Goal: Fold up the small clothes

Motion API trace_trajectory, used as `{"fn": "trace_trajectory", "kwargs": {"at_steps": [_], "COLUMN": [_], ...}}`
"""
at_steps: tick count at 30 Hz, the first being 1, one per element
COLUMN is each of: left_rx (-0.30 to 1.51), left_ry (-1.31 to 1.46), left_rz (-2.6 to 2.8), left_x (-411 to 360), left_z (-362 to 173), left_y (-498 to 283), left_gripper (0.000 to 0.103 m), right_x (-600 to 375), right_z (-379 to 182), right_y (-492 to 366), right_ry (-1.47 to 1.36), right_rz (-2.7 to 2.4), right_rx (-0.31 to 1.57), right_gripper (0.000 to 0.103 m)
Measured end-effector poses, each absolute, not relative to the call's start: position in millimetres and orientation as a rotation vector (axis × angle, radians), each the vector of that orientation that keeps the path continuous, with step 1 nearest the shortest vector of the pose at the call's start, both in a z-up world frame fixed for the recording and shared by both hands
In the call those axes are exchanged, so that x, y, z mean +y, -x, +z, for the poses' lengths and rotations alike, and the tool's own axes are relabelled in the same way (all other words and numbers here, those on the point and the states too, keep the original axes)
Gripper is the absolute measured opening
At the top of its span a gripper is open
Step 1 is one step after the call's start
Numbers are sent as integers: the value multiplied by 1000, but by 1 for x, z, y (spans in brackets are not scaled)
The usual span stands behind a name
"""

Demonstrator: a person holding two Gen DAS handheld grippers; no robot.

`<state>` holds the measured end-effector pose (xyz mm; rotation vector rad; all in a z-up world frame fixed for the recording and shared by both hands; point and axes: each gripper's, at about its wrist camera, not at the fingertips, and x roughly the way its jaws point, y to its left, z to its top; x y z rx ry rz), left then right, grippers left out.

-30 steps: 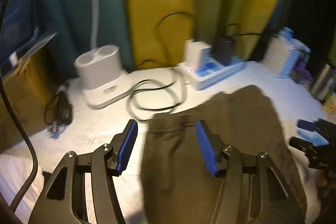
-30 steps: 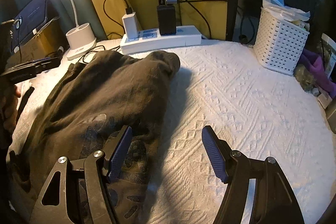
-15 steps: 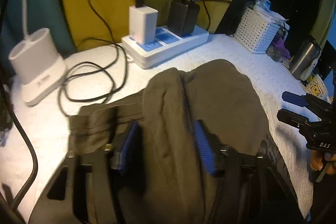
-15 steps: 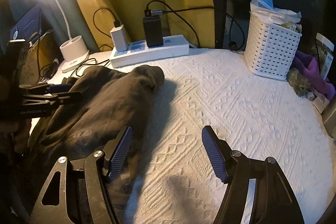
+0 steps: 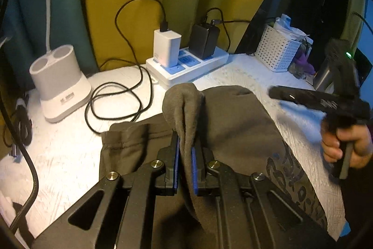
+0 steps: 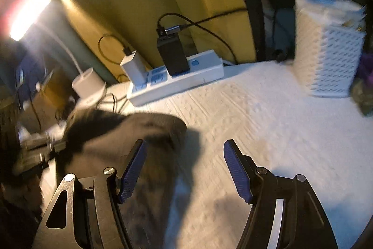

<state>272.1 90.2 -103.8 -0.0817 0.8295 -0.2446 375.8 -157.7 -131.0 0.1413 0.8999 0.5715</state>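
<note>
A dark olive-brown garment (image 5: 235, 130) with a dark print lies on the white textured cloth (image 5: 60, 155). My left gripper (image 5: 185, 155) is shut on a raised fold of the garment, and the cloth sticks up between the blue pads. My right gripper (image 6: 186, 169) is open and empty, hovering over the garment's right edge (image 6: 153, 132); it also shows in the left wrist view (image 5: 321, 104), held in a hand and blurred. The left gripper appears blurred at the left of the right wrist view (image 6: 39, 148).
A white power strip (image 5: 188, 69) with a white and a black charger stands at the back, with black cables (image 5: 116, 99) looping beside it. A white lamp base (image 5: 59, 83) is back left. A white perforated basket (image 5: 277, 50) stands back right. Yellow curtain behind.
My left gripper has closed on a fold of the garment and lifted it. My right gripper has moved left over the garment's edge, staying open.
</note>
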Motion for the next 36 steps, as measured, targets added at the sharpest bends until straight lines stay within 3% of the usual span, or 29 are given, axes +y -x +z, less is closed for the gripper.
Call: {"fn": "trace_trajectory", "kwargs": {"at_steps": [5, 9, 11, 14, 23, 29, 31, 32, 36], "left_rx": [823, 819, 813, 792, 897, 906, 894, 890, 869], "left_ry": [115, 126, 127, 126, 138, 169, 173, 176, 172], "left_rz": [-238, -234, -236, -237, -162, -131, -119, -120, -141], "left_x": [100, 103, 104, 105, 121, 126, 129, 130, 126], "left_z": [-105, -105, -102, -92, -124, -114, -108, -105, -92], "left_y": [-264, -259, -257, -256, -273, -264, -255, -249, -219], "left_gripper": [7, 7, 7, 7, 7, 12, 13, 14, 48], "right_x": [-135, -123, -115, -107, -76, -80, -85, -89, -108], "right_z": [-152, -163, -156, -139, -160, -147, -139, -134, -117], "right_y": [-401, -409, -408, -413, -422, -405, -396, -390, -361], "right_ry": [-170, -231, -198, -166, 43, 149, 165, 170, 186], "right_rz": [595, 695, 712, 710, 675, 560, 533, 528, 514], "right_rx": [999, 1053, 1026, 962, 970, 930, 912, 900, 873], "right_gripper": [56, 24, 15, 14, 15, 39, 55, 57, 59]}}
